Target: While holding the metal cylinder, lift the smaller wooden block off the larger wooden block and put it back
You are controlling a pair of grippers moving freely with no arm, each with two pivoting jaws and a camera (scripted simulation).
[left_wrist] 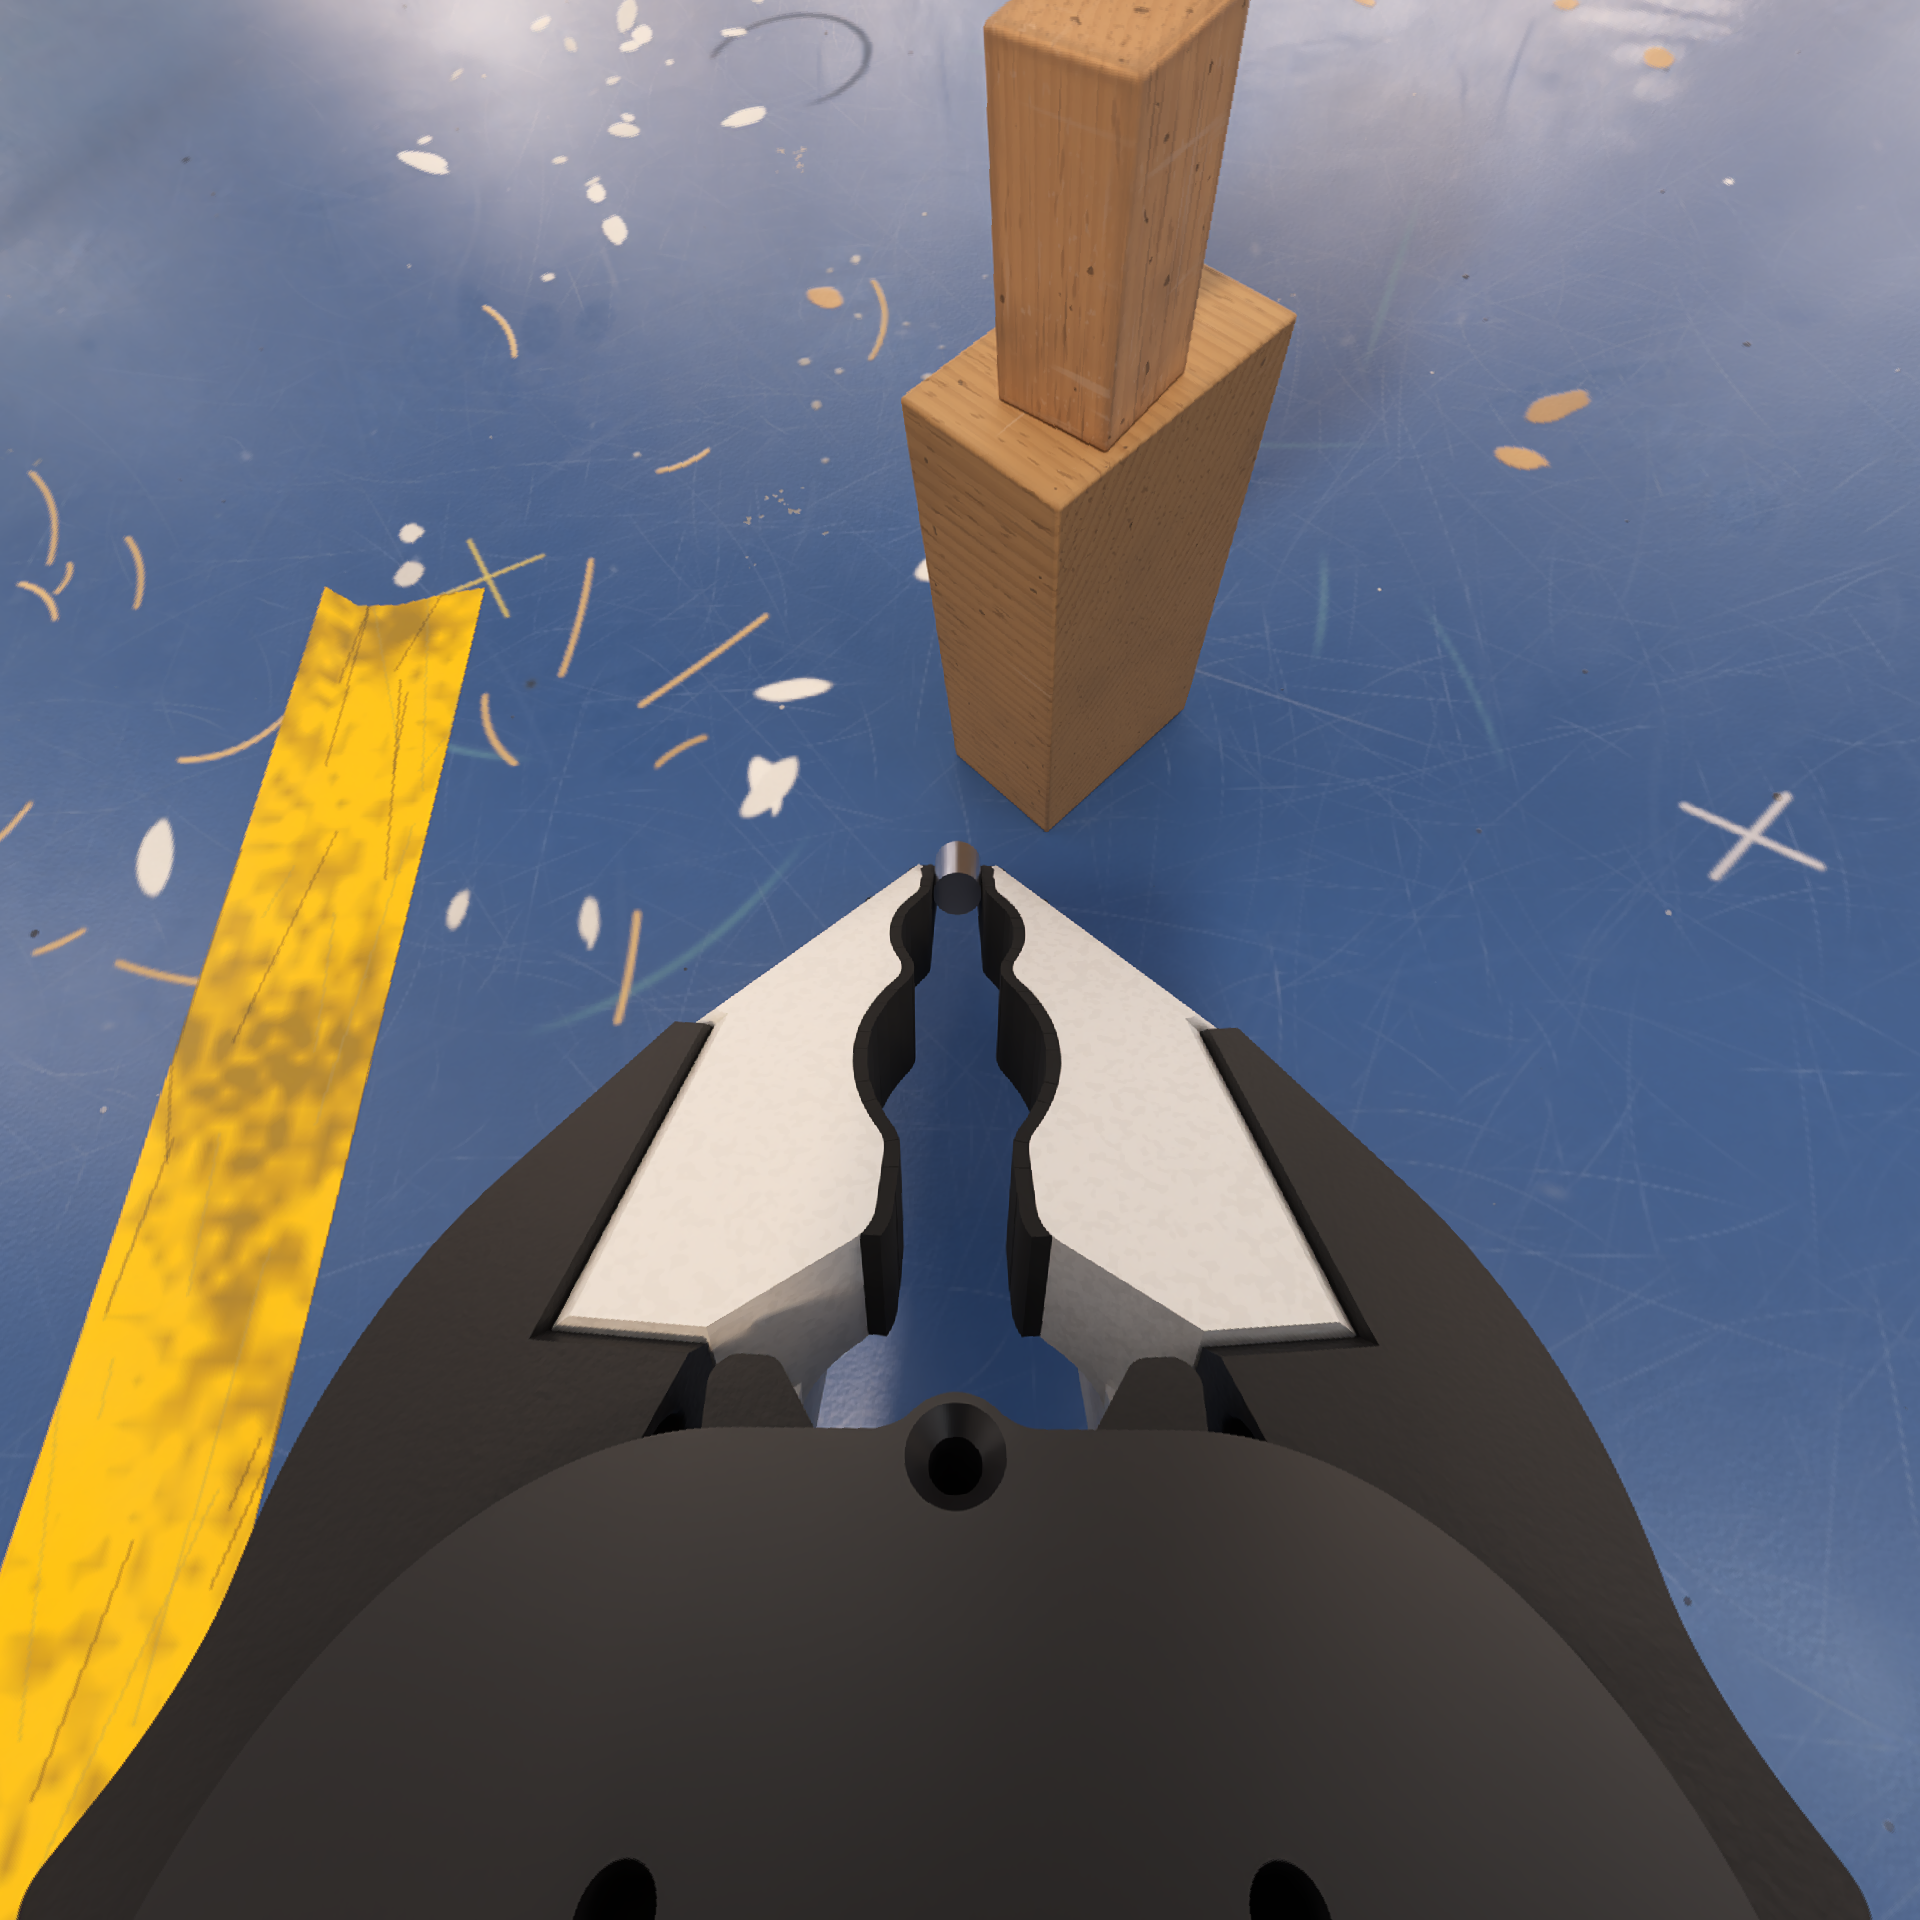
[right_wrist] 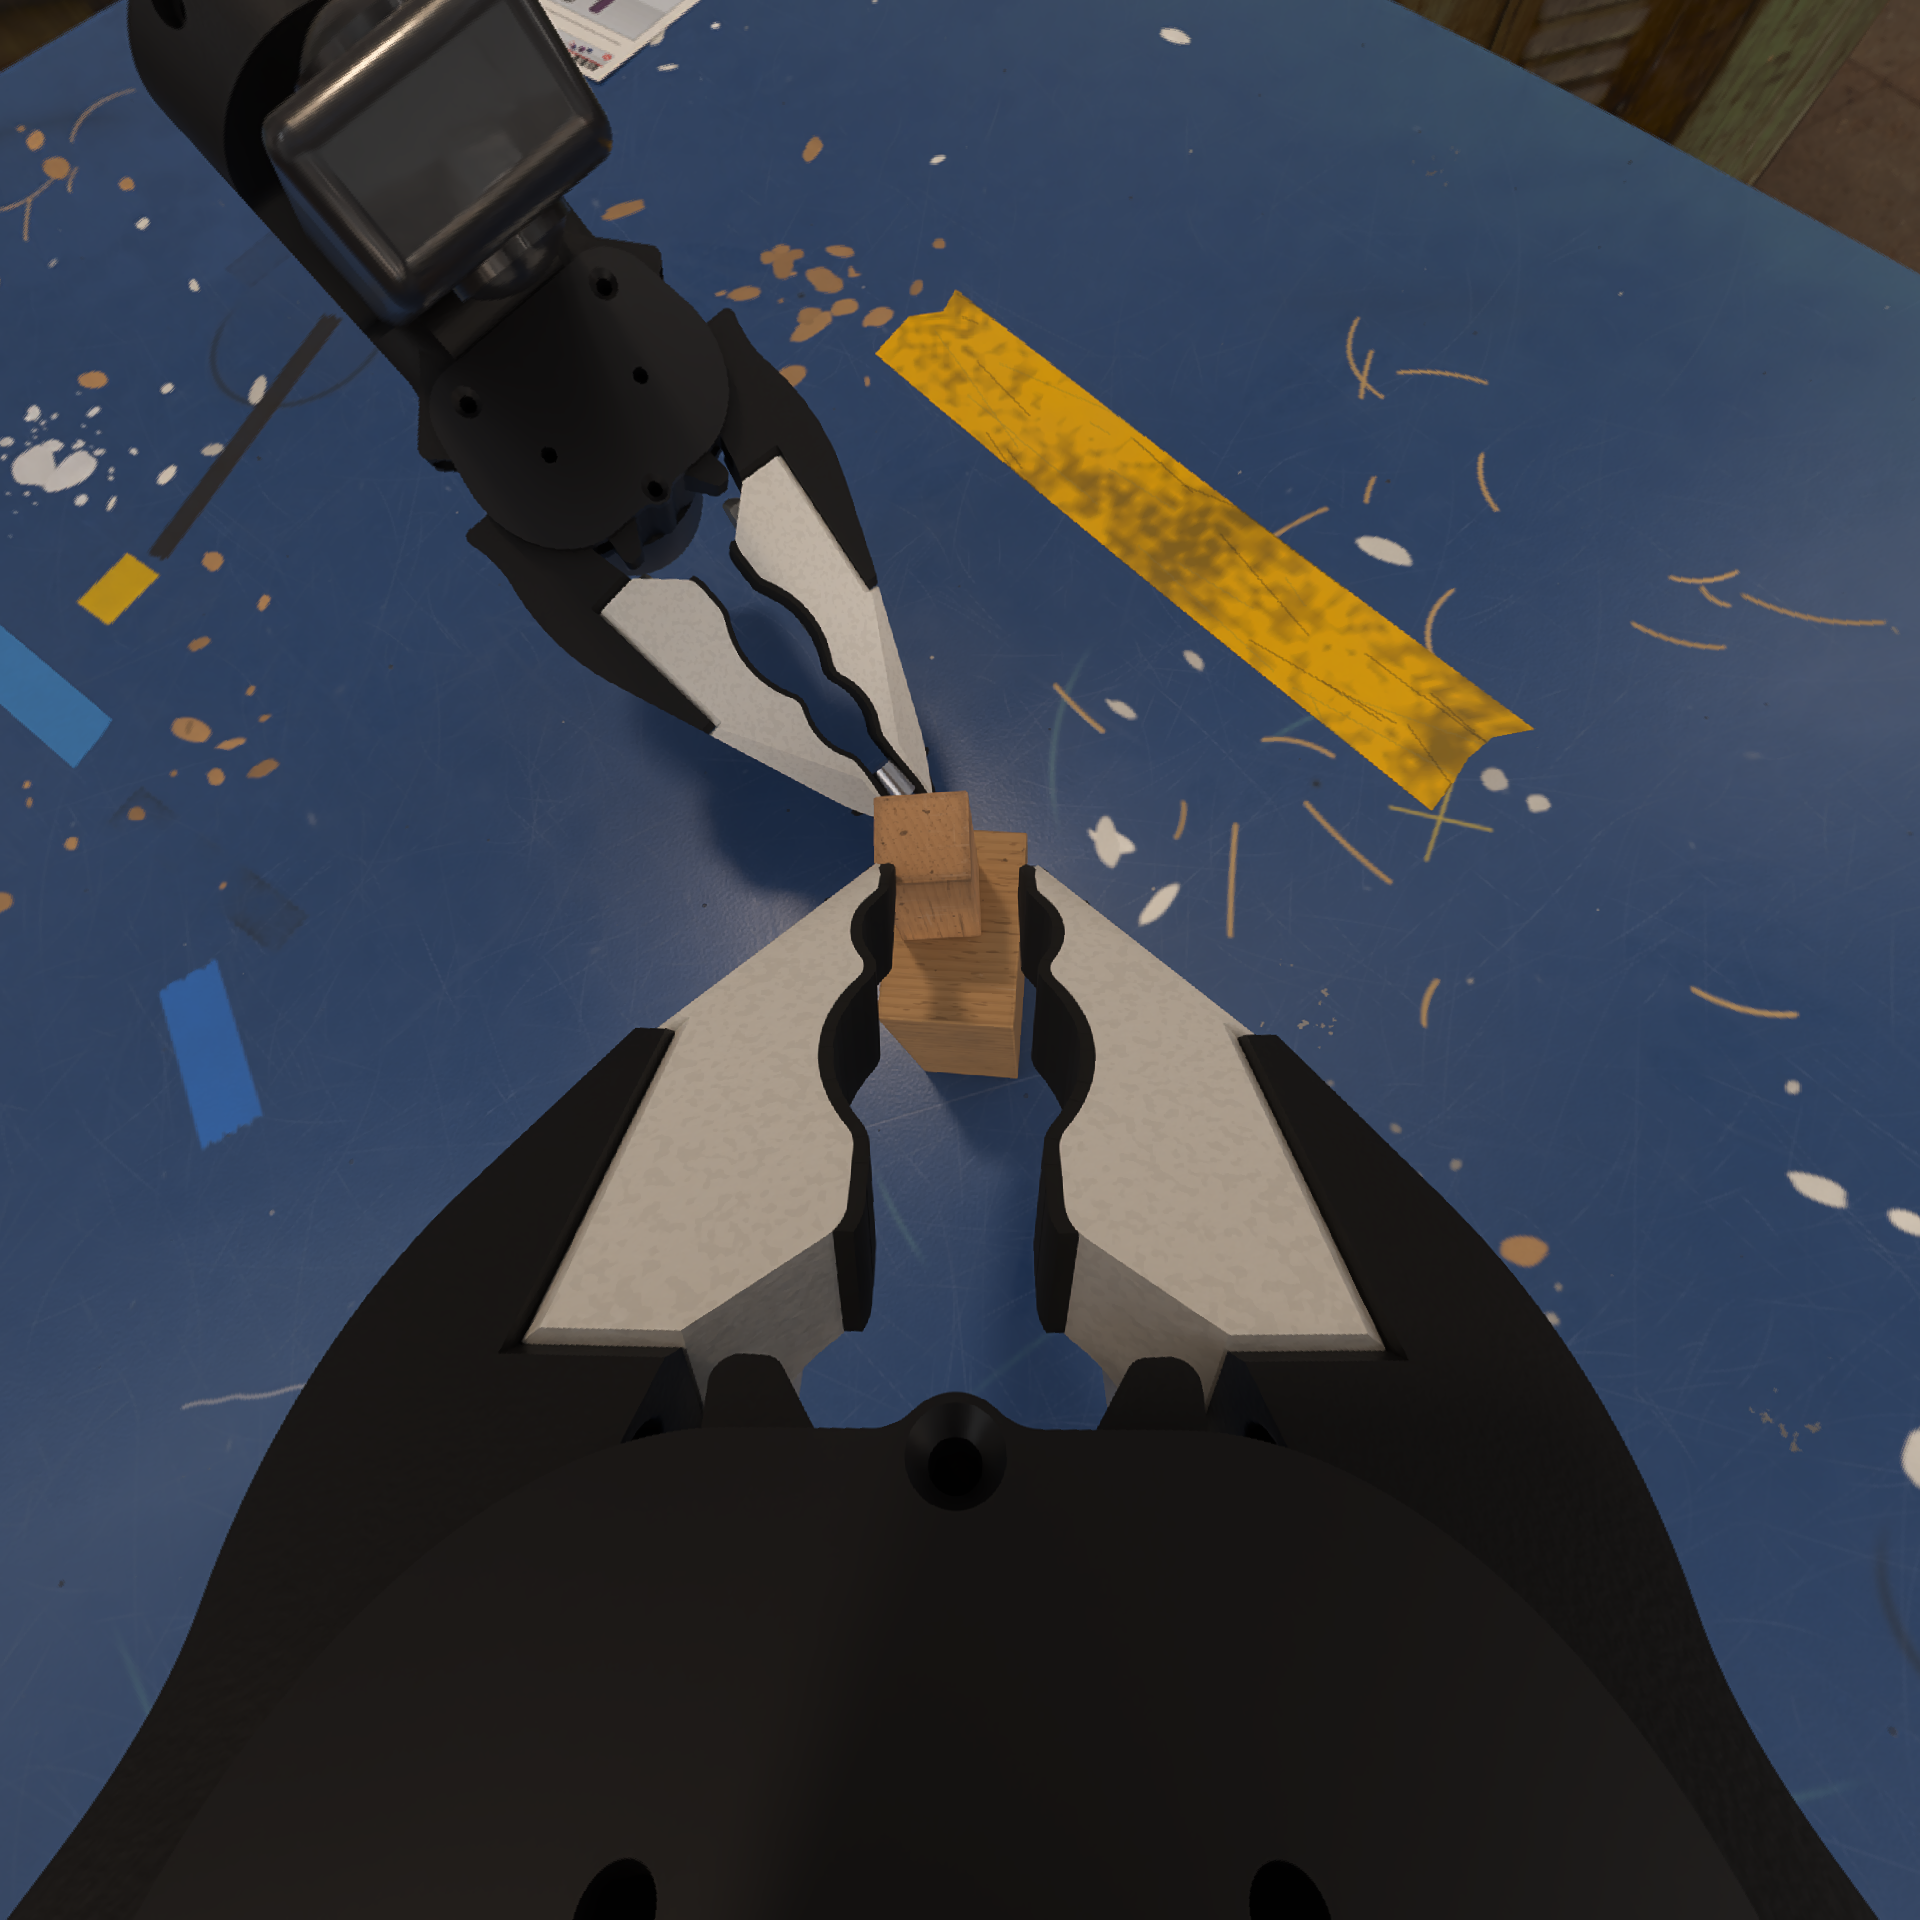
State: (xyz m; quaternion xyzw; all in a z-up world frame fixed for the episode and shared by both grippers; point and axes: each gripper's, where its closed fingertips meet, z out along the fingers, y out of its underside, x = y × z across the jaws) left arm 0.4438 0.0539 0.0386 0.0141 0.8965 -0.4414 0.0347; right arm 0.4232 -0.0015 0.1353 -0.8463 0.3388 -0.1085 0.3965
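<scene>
My left gripper [left_wrist: 956,883] is shut on a small metal cylinder [left_wrist: 956,891] at its fingertips, low over the blue table just short of the wooden stack. The larger wooden block [left_wrist: 1081,623] stands upright with the smaller wooden block [left_wrist: 1101,218] upright on top of it, toward one side. In the right wrist view my right gripper [right_wrist: 956,883] looks down on the stack, open, with its fingers on either side of the smaller block [right_wrist: 925,862] and the larger block [right_wrist: 966,997]. A gap shows at the right finger. The left gripper [right_wrist: 902,788] and the cylinder [right_wrist: 891,779] lie just beyond the stack.
A long yellow tape strip [left_wrist: 260,1039] lies left of my left gripper; it also shows in the right wrist view [right_wrist: 1195,530]. Blue tape pieces [right_wrist: 208,1049] and paint flecks mark the table. The table edge [right_wrist: 1662,125] runs at the far right.
</scene>
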